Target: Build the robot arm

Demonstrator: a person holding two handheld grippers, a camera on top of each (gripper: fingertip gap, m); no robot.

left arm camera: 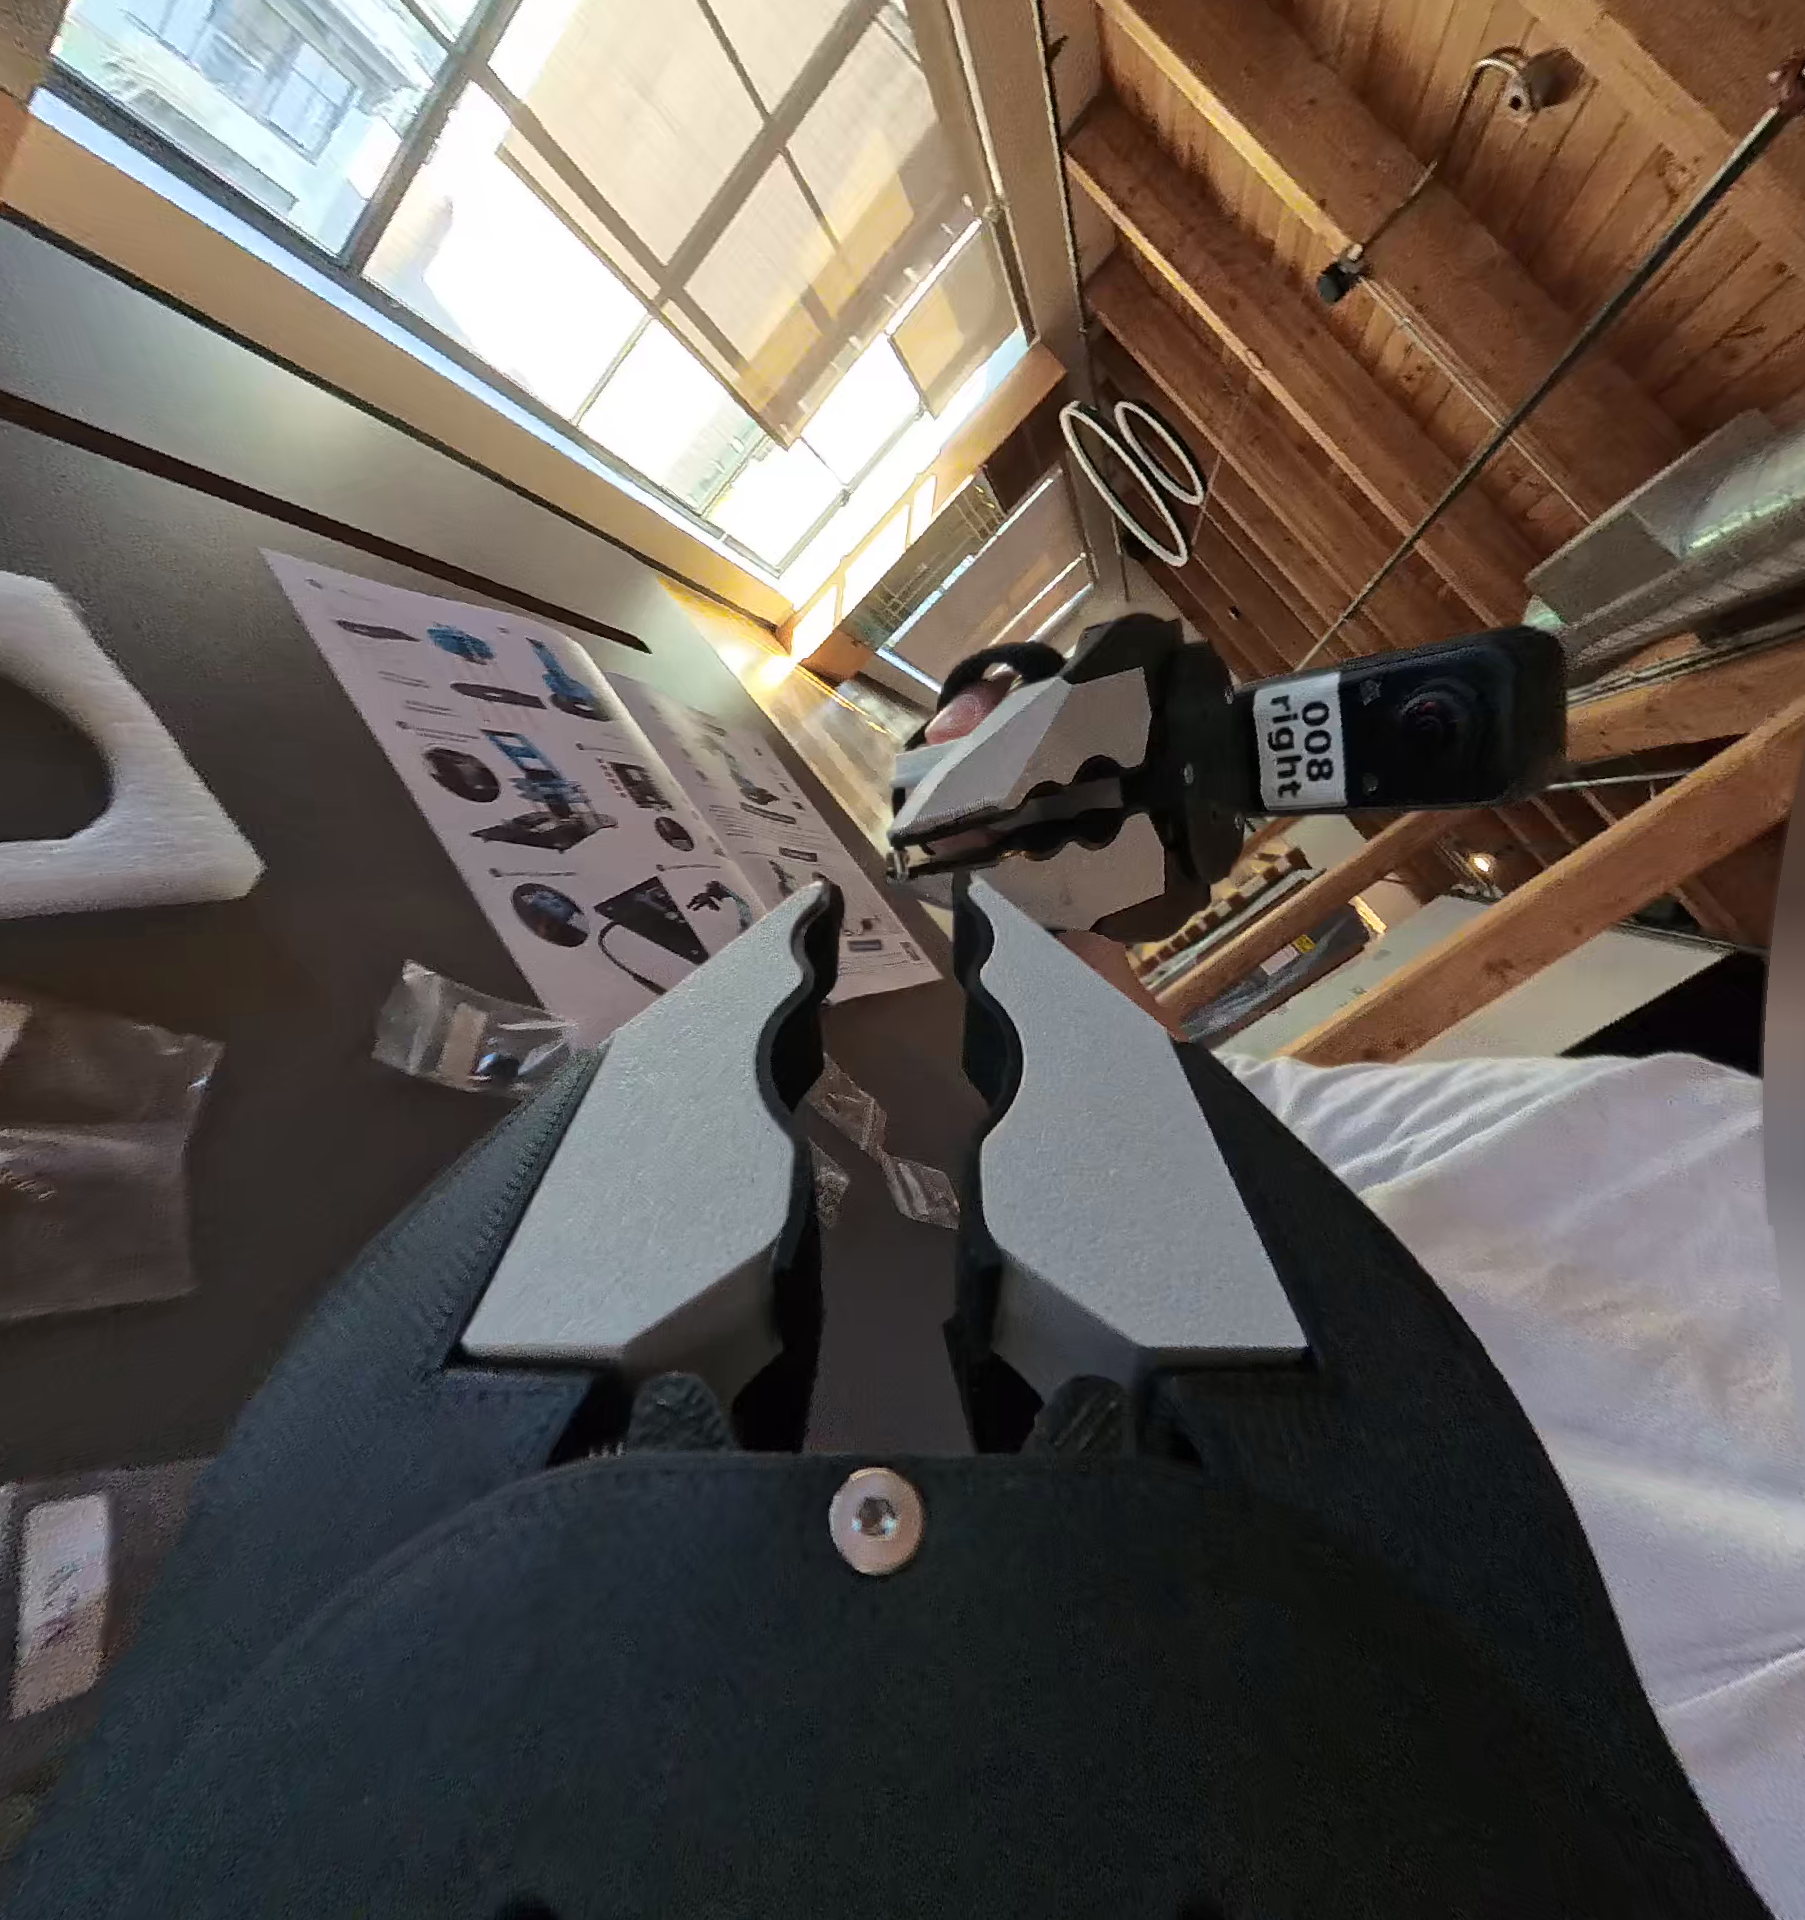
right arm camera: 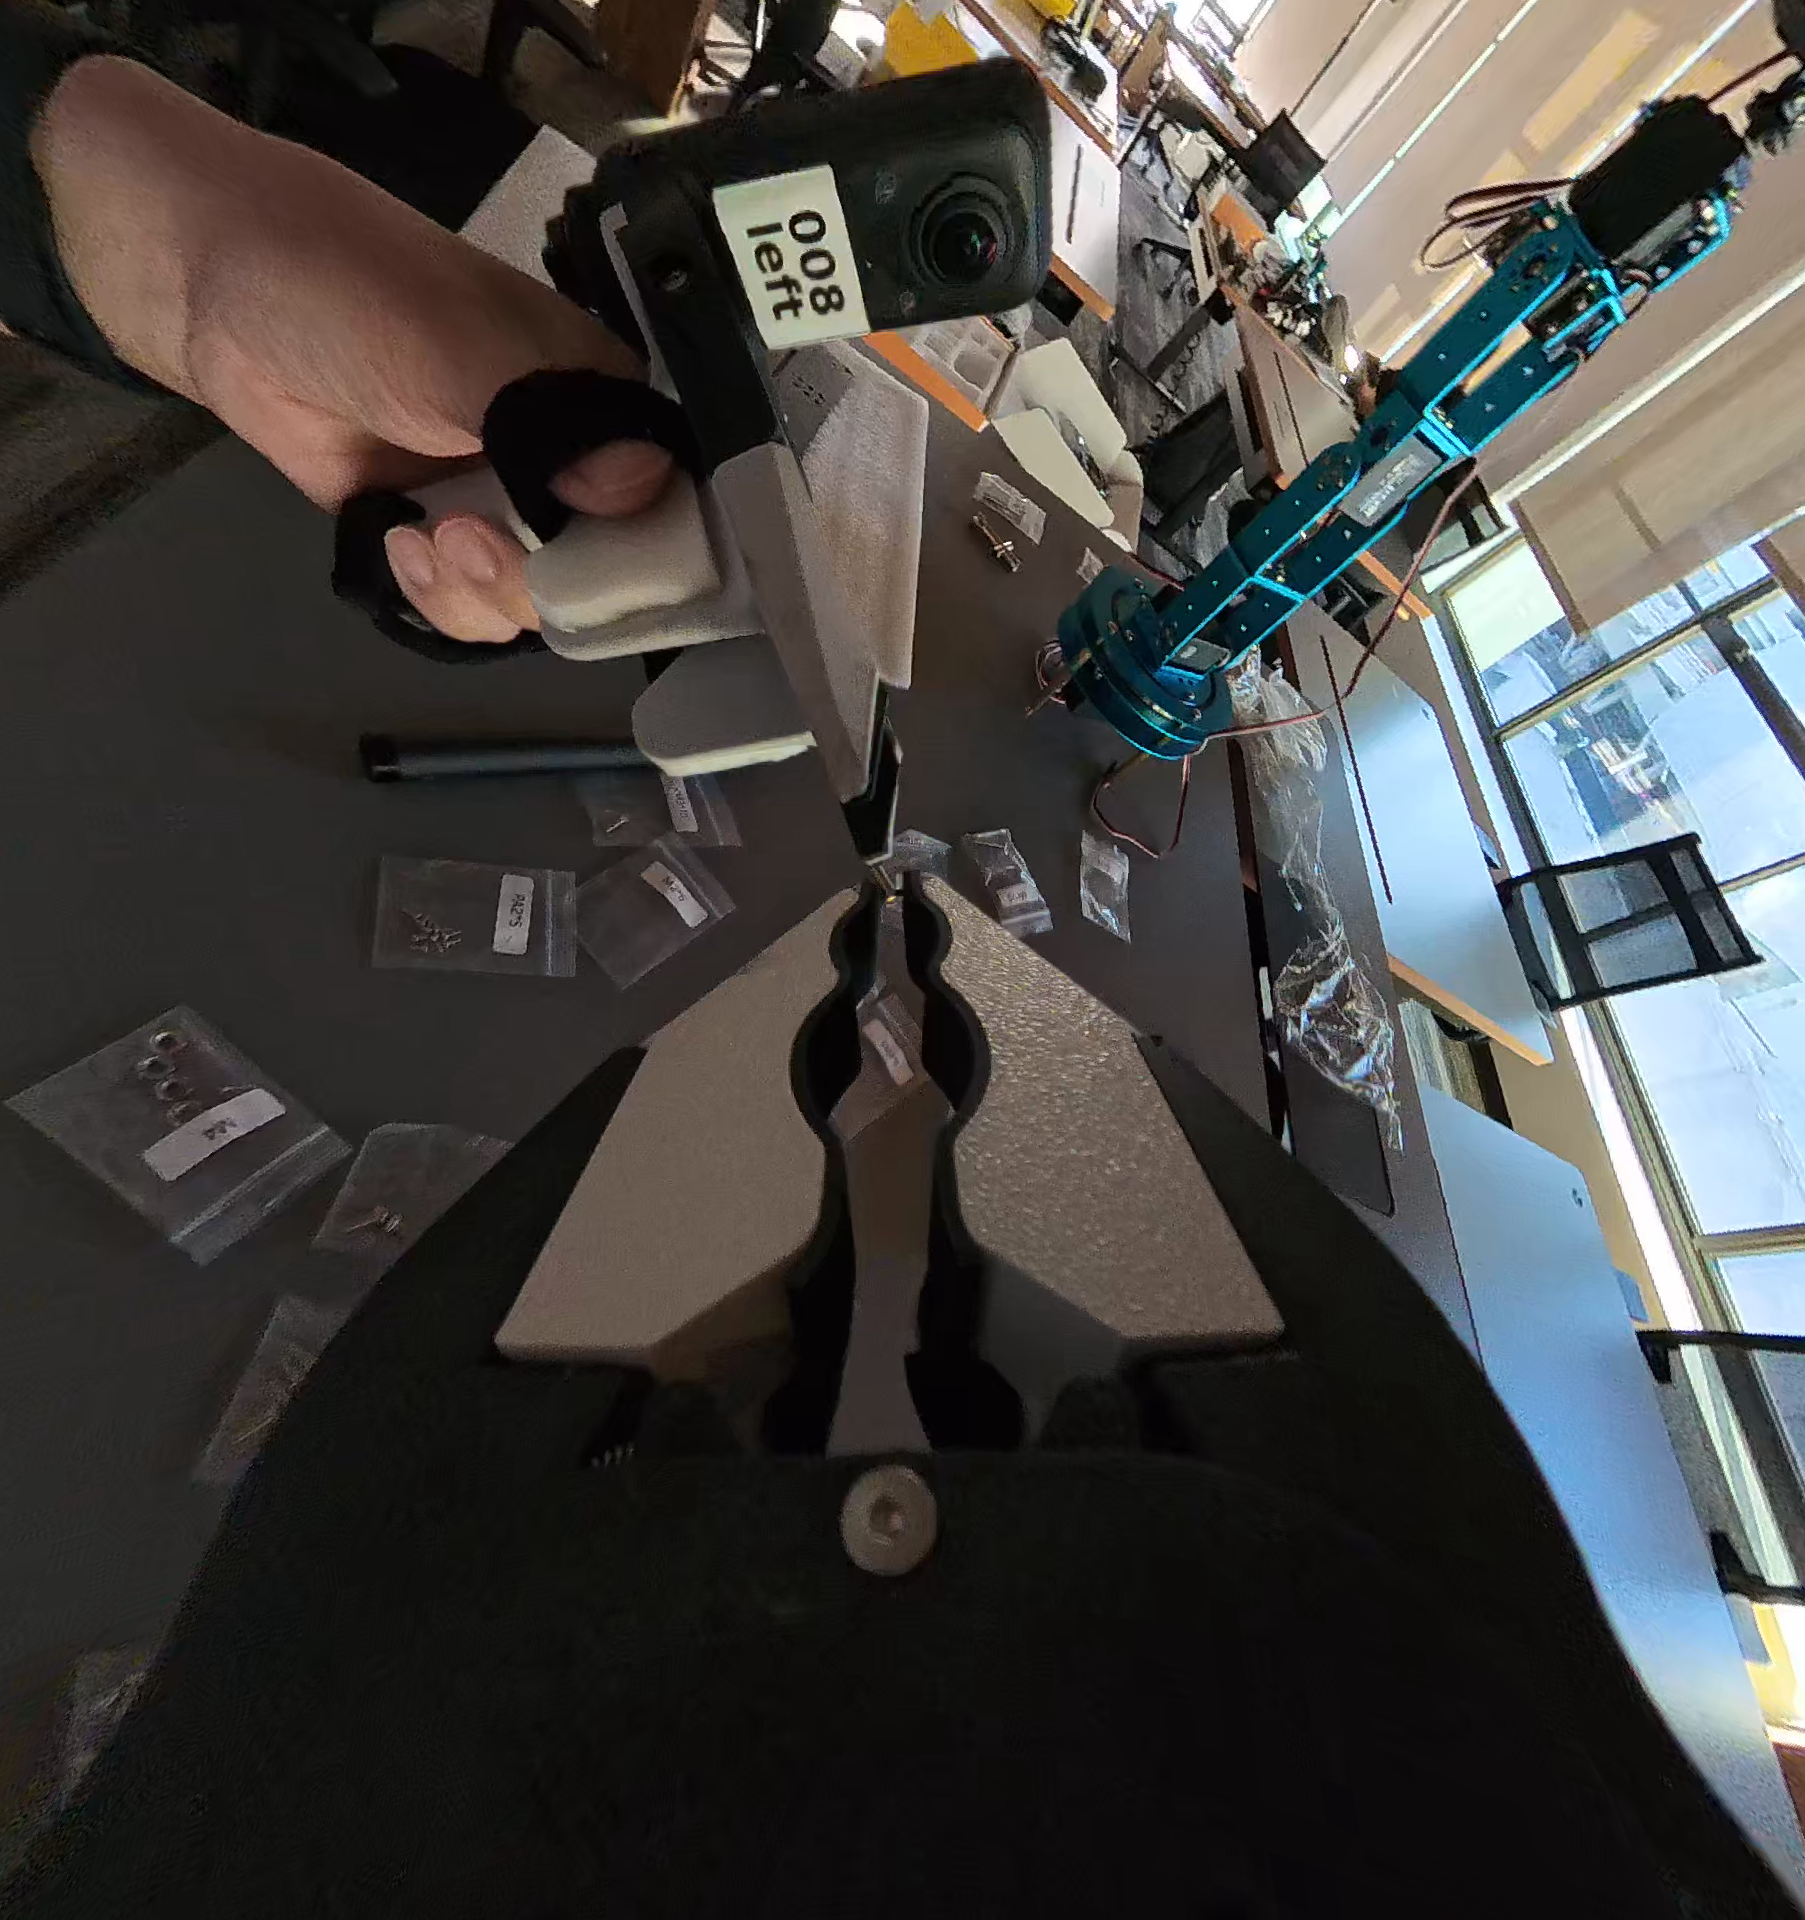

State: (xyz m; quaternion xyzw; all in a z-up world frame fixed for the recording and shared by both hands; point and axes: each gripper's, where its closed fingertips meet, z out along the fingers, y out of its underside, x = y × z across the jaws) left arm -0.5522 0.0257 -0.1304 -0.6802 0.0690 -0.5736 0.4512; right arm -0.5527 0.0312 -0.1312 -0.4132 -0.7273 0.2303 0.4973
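A small metal piece [right arm camera: 882, 881] sits at the very tips of the right gripper [right arm camera: 882, 904]. The jaws there are almost closed and seem to pinch it, but the piece is tiny and I cannot say what kind of part it is. It is up in the air, above the dark table [right arm camera: 202, 831], not lying on it.

The left gripper [left arm camera: 898, 899] comes to the same spot from the other side. In the left wrist view its fingers [left arm camera: 732, 1091] stand apart with a clear gap, and nothing shows between them. Its tips are just beside the tips of the right gripper, nearly touching. I cannot tell if they touch the small piece. A hand [right arm camera: 306, 312] with black finger loops holds the left gripper.

Below the two grippers many small clear bags [right arm camera: 474, 914] with screws and white labels lie spread on the table. A dark rod [right arm camera: 493, 756] lies near them. Farther off a blue metal robot arm [right arm camera: 1293, 540] with thin wires stands on the table, and crumpled clear wrap [right arm camera: 1324, 987] lies beside it. In the left wrist view a printed sheet with pictures [left arm camera: 524, 748] lies flat, and a white foam piece [left arm camera: 98, 831] is well apart from it.
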